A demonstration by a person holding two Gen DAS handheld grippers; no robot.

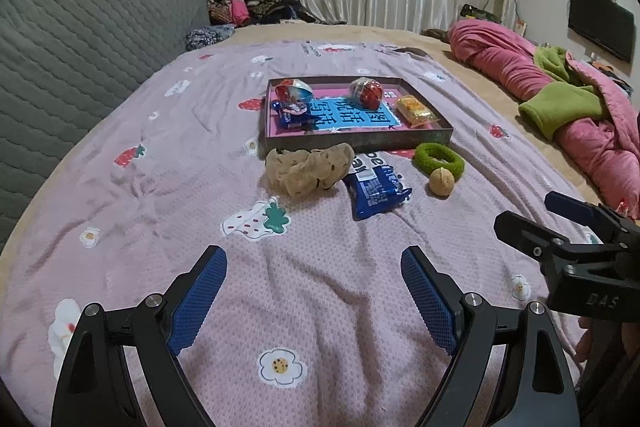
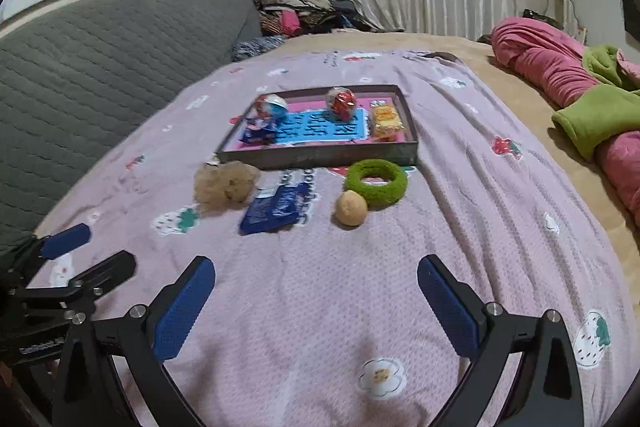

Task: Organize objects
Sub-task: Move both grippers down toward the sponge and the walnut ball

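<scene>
- While both tongs, left gripper [image 1: 314, 291] and right gripper [image 2: 316, 301], gape empty over the pink bedspread [image 1: 320, 307], a shallow dark tray [image 1: 360, 141] holds wrapped snacks.
- Just before it lie a beige scrunchie [image 1: 310, 169], blue snack packet [image 1: 376, 193], green ring [image 1: 438, 157], and walnut [image 1: 441, 182].

Right gripper [image 2: 316, 291] gapes empty near a blurred, perhaps walnut-like ball [image 2: 351, 207].

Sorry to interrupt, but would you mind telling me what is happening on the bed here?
A person is tidying small items into a shallow tray on a pink bedspread, with a gripper in each hand. The left gripper and right gripper both hover empty over the spread, jaws open. Four wrapped snacks already lie in the tray. A beige scrunchie, a blue snack packet, a green hair ring and a small round nut-like thing wait in front of it.
</scene>
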